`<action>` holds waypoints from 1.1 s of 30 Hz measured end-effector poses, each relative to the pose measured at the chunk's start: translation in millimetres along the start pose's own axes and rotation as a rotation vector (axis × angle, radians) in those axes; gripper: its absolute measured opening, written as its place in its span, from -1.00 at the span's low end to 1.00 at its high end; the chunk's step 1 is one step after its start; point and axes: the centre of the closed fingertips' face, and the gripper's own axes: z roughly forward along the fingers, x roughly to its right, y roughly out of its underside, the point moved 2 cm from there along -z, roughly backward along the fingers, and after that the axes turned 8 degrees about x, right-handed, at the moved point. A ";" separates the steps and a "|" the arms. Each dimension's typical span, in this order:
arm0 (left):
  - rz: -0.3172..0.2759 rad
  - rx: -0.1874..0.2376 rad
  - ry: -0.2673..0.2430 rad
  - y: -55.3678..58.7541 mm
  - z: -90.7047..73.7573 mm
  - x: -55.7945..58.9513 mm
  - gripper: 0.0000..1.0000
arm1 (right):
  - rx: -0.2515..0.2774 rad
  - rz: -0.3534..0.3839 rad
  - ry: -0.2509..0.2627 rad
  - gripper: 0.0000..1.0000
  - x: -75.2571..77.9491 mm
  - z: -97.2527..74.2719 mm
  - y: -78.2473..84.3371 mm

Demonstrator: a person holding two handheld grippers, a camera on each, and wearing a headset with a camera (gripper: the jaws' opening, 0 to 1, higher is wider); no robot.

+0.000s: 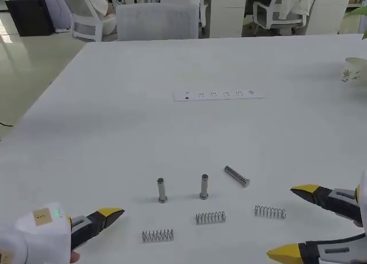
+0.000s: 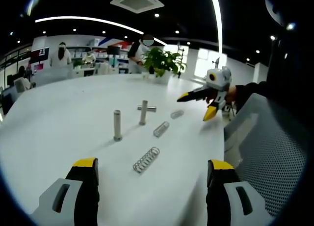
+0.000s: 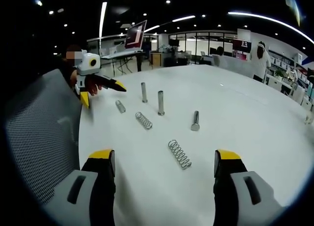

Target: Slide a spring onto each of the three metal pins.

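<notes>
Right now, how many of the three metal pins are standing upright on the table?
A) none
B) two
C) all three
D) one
B: the left pin and the middle pin stand upright, while the right pin lies on its side.

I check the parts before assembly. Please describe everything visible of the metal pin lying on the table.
The lying pin is a silvery metal rod with a wider flat head at its nearer end. It lies on its side on the white table, slanted, right of the two upright pins and apart from them. Its shaft is bare; only the table touches it.
</notes>
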 end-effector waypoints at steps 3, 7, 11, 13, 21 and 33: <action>0.002 -0.002 0.001 0.1 0.0 0.4 0.77 | 0.003 -0.002 0.001 0.65 0.8 -0.4 -1.9; 0.003 -0.006 0.003 0.3 0.4 1.1 0.77 | 0.008 -0.001 0.006 0.65 4.1 -0.5 -5.8; 0.002 -0.004 0.001 0.2 -0.1 0.5 0.77 | 0.010 0.001 0.005 0.60 7.8 1.3 -11.2; 0.001 -0.002 0.000 0.2 -0.4 0.4 0.77 | 0.012 0.001 0.007 0.58 11.0 3.2 -15.0; 0.000 0.004 -0.008 -0.7 -1.3 -0.6 0.77 | -0.012 -0.016 0.000 0.50 17.2 12.1 -24.3; -0.002 0.009 -0.013 -1.9 -1.6 -1.5 0.76 | -0.061 -0.048 -0.008 0.31 31.0 28.1 -41.8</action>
